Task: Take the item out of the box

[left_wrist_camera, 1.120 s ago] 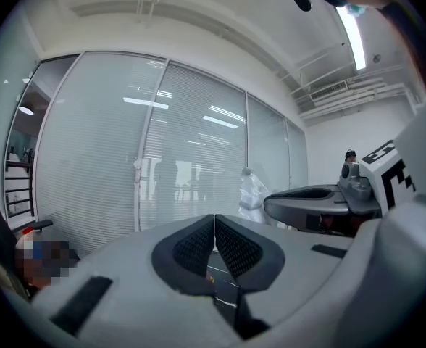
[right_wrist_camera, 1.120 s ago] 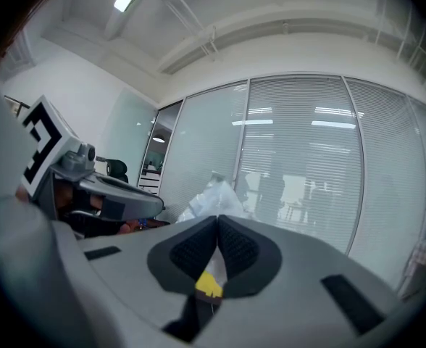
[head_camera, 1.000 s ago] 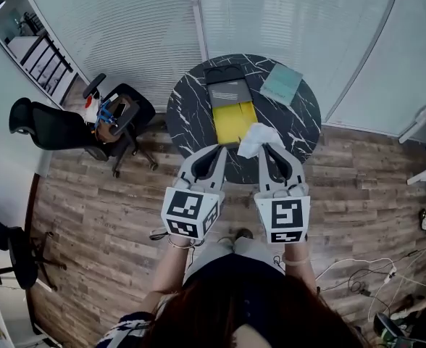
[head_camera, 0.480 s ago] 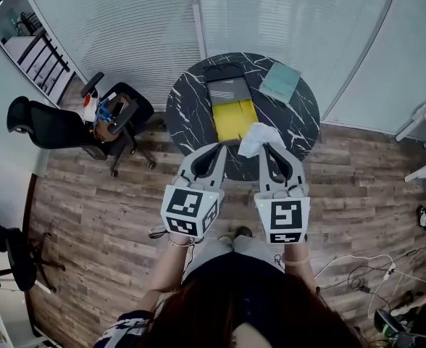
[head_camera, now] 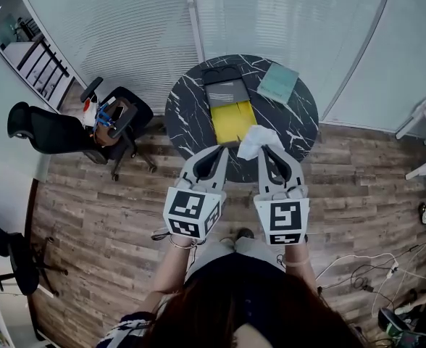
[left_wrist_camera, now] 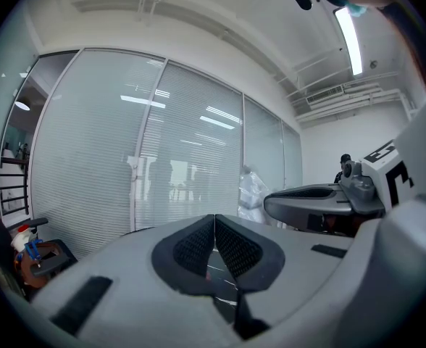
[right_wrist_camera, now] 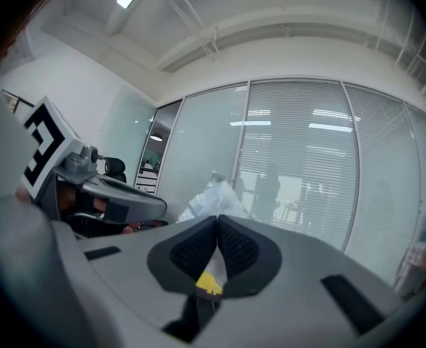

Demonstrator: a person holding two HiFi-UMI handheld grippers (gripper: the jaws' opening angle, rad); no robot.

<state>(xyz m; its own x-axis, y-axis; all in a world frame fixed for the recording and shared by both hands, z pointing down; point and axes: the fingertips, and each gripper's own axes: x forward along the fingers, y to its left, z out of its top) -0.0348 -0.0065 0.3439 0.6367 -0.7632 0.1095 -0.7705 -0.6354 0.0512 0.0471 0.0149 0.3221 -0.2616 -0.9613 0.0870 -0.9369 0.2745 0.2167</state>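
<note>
"Two office chairs (head_camera: 50, 127) stand left of everything, on the wood floor (head_camera: 97, 216). What comes next, moving right?"

"The left gripper (head_camera: 218, 151), low over the near edge of the round black marble desk (head_camera: 188, 111). Its tongs are clenched pad to pad, with nothing between them."

"And the box?"

"The box (head_camera: 232, 122) lies open in the middle of the desk. Its long axis runs straight away from the person toward the blinds (head_camera: 126, 27): yellow part nearest, grey part in the middle, dark part farthest."

"Where is the item?"

"The white crumpled wrapping (head_camera: 259, 138) is at the yellow part's near right corner, just beside the left gripper's tips. The right gripper (head_camera: 264, 149) grasps it. In the right gripper view the tongs are pinched on its lower edge and the rest stands up above their tips. It is too crumpled to show a clear long axis; in the head view it spreads out ahead of the tongs. Whether it touches the box I cannot tell."

"Anything readable?"

"Each gripper's cube (head_camera: 282, 220) carries a black-and-white square marker, a pattern rather than letters. The teal booklet (head_camera: 279, 83) lies flat at the desk's far right, turned off the box's line. Any print on it is too small to read."
</note>
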